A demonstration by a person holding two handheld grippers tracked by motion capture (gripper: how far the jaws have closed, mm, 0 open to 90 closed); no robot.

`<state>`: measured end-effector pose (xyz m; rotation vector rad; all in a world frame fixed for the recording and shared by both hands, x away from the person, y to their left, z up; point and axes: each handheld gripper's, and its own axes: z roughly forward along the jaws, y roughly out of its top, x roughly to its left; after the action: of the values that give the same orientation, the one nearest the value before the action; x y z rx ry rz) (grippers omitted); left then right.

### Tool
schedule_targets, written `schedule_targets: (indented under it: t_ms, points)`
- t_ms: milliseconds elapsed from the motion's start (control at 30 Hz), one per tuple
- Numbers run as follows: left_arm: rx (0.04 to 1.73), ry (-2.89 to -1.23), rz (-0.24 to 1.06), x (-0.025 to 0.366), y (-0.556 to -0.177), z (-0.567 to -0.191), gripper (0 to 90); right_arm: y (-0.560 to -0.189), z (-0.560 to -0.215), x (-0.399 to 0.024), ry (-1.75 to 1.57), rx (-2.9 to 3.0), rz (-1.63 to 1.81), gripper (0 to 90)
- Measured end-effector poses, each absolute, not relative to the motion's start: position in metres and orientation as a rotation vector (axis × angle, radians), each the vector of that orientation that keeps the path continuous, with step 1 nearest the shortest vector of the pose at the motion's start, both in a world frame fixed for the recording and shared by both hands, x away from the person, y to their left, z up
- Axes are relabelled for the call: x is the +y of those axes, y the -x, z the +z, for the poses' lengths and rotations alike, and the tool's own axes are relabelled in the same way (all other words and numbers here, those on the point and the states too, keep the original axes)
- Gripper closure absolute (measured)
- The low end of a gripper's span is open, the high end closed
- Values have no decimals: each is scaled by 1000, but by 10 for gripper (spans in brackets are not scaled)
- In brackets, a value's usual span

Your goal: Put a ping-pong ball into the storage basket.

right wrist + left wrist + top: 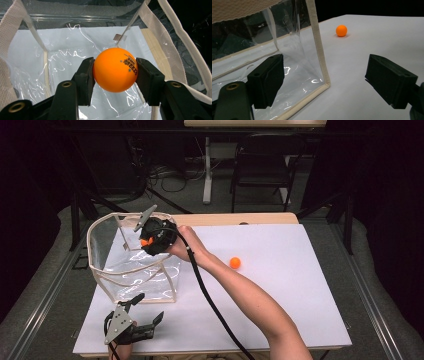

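- Two orange balls are in play: one held ball [115, 70] is pinched between the jaws of the right gripper [115, 72], directly above the open top of the clear bag [100, 265]; in the high view it shows as an orange spot [146, 241] at the gripper's nose.
- It looks like a table-tennis ball: very light, hard-shelled, smooth and round, so likely to squirt out of a skewed grip. The pads sit on opposite sides at its widest line, which seems the right place to hold it.
- Dropped from here, it would probably bounce on the bag's floor, but the walls should contain it.
- The bag is soft clear plastic with cream fabric trim, standing at the far left of the white table [280, 290].
- The second ball [235, 263] rests loose on the table, right of the bag, well apart from it.
- The left gripper [142, 312] hovers at the near left, just beside the bag's near corner, jaws spread wide and empty.
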<state>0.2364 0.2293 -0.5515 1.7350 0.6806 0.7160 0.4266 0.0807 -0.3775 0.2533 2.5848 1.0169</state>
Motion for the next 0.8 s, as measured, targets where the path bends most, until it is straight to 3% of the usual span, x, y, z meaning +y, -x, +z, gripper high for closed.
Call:
schedule_targets:
  t_ms: [533,800]
  points:
    - [681,-1732,713,230,-236,-552,156,-428,-383,86,-258,2632,957,501]
    - [683,-1730,714,230,-236,-551,156,-432,-378,72,-342,2612,1054,194]
